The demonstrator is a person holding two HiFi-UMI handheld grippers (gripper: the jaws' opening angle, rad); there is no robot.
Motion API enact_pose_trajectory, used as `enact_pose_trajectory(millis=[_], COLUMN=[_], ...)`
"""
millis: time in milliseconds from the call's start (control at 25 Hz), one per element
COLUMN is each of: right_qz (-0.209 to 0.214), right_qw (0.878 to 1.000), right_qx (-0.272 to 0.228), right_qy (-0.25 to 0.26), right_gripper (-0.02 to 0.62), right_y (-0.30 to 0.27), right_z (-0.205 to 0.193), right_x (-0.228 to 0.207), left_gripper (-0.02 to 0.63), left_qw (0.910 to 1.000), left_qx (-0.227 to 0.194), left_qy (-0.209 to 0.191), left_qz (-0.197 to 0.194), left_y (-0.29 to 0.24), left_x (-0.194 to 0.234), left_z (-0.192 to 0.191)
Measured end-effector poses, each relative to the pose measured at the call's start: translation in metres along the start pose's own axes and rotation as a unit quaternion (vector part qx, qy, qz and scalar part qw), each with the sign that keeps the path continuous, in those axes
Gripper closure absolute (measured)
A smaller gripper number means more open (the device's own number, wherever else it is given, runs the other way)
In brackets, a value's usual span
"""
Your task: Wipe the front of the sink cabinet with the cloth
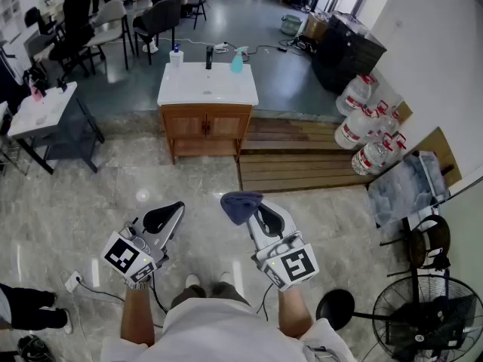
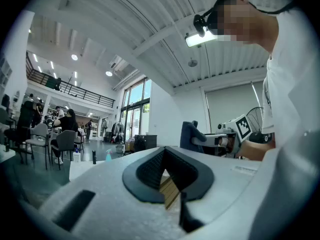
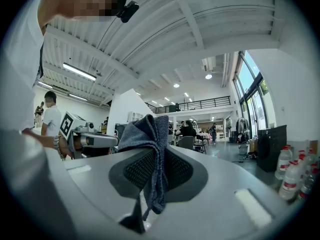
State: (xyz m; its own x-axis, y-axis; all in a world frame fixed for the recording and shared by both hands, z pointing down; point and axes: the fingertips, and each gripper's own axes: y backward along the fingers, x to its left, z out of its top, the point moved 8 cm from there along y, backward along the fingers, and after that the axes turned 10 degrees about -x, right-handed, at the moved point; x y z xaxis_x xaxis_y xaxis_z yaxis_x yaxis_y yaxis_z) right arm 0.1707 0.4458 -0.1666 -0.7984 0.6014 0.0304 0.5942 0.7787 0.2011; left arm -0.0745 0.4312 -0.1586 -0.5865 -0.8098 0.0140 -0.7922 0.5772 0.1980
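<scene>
The sink cabinet [image 1: 205,129] stands at 12 o'clock, well apart from both grippers, with a broad stretch of glossy marble floor [image 1: 113,179] open between them. Its wooden front with two doors faces the person, and nothing stands before it. At 1 o'clock a low platform of wooden slats [image 1: 302,161] butts against the cabinet's right side. At 10 o'clock the corner of a white table [image 1: 41,111] on black legs narrows the way on the left.

The right gripper [image 1: 255,211] has its jaws closed on the cloth [image 1: 240,204], a dark blue rag bunched above the tips and hanging down between the pads. The left gripper [image 1: 167,216] has its tips together with nothing between them. Both are held low, side by side.

On the cabinet's white sink top [image 1: 207,89], along the far edge, stand a white bottle [image 1: 176,55] at 11 o'clock, a black faucet [image 1: 209,56] in the middle and a teal spray bottle [image 1: 237,62] at 1 o'clock. Large water jugs [image 1: 355,130] cluster by the wall at 2 o'clock, beyond the platform. A floor fan [image 1: 426,315] stands at 4 o'clock. Chairs [image 1: 158,17] and seated people fill the far room.
</scene>
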Motion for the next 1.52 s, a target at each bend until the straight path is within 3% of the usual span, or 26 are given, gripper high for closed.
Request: enact_pose_trajectory(millis=[1160, 1520], right_qz=[0.001, 0.017], right_qw=[1.0, 1.0], right_qx=[0.0, 0.001], right_qy=[-0.002, -0.008], right_gripper=[0.54, 0.54], right_y=[0.004, 0.008], right_z=[-0.007, -0.015], right_x=[-0.016, -0.046], left_gripper=[0.601, 0.601], left_qw=[1.0, 0.9998], left_qx=[0.001, 0.003], left_qy=[0.002, -0.001], left_qz=[0.002, 0.018], left_y=[-0.01, -0.04], left_x=[-0.001, -0.006], left_z=[-0.009, -0.019])
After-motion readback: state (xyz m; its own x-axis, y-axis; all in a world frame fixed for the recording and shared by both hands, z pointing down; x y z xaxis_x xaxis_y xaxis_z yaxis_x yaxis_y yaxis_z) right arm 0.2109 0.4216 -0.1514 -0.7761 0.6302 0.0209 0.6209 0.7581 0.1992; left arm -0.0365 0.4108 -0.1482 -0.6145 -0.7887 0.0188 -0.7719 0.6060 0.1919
